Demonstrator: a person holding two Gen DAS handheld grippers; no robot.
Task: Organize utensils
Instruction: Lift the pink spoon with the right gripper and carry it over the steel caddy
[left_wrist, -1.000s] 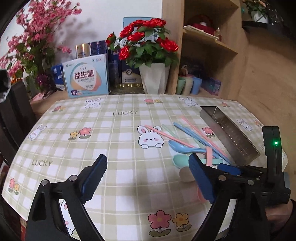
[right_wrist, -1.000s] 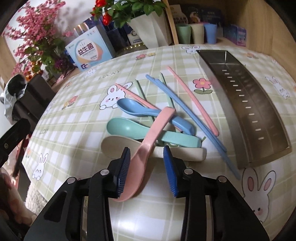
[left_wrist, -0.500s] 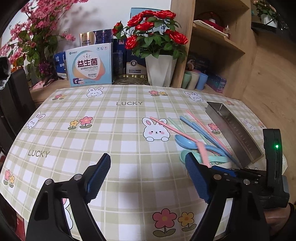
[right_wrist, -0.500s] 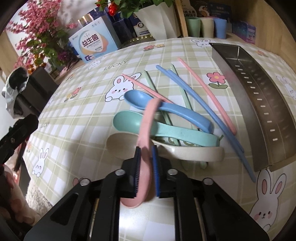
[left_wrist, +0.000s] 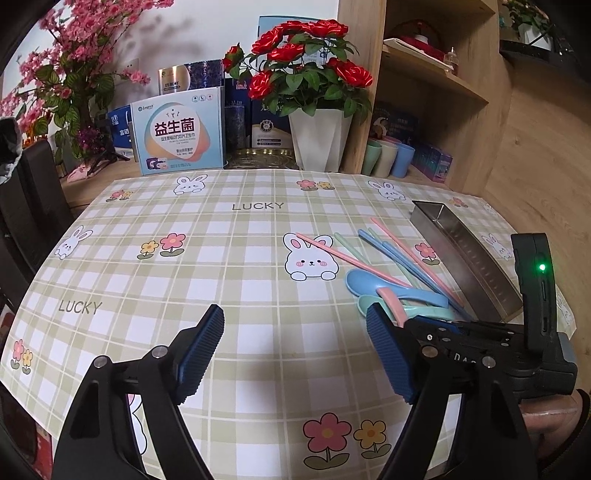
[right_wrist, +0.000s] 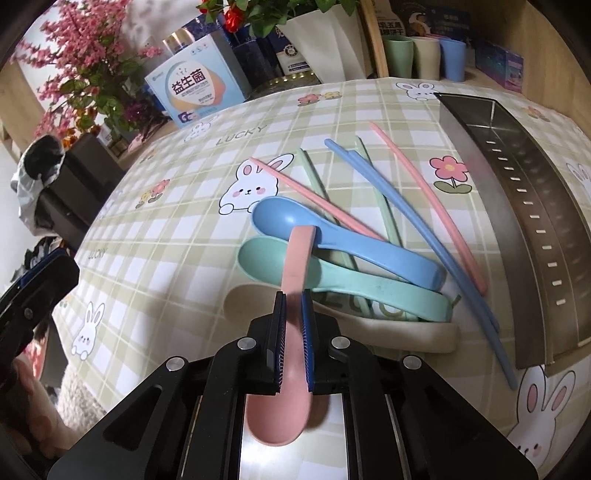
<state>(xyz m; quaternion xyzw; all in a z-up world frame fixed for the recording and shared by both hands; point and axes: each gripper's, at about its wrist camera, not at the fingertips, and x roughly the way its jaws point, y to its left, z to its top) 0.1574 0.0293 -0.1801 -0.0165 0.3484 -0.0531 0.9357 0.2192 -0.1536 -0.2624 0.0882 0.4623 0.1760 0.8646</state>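
Note:
My right gripper (right_wrist: 292, 306) is shut on a pink spoon (right_wrist: 295, 258), handle pointing forward, bowl under the fingers. Below it lie a blue spoon (right_wrist: 332, 236), a teal spoon (right_wrist: 351, 280) and a beige spoon (right_wrist: 406, 328), with blue (right_wrist: 424, 229), pink (right_wrist: 424, 192) and green chopsticks (right_wrist: 317, 184) beside them. A steel tray (right_wrist: 517, 206) lies to the right. My left gripper (left_wrist: 295, 343) is open and empty above the tablecloth, left of the pile (left_wrist: 391, 288); the right gripper's body (left_wrist: 480, 343) shows beside it.
The table has a checked bunny tablecloth (left_wrist: 221, 258). At its far edge stand a white pot of red roses (left_wrist: 317, 140), a blue box (left_wrist: 177, 136) and several cups (left_wrist: 388, 158). A wooden shelf (left_wrist: 424, 74) rises at the back right. A dark chair (left_wrist: 22, 206) stands left.
My right gripper has shut on the pink spoon and lifted it off the pile. My left gripper has drawn back slightly and stays open.

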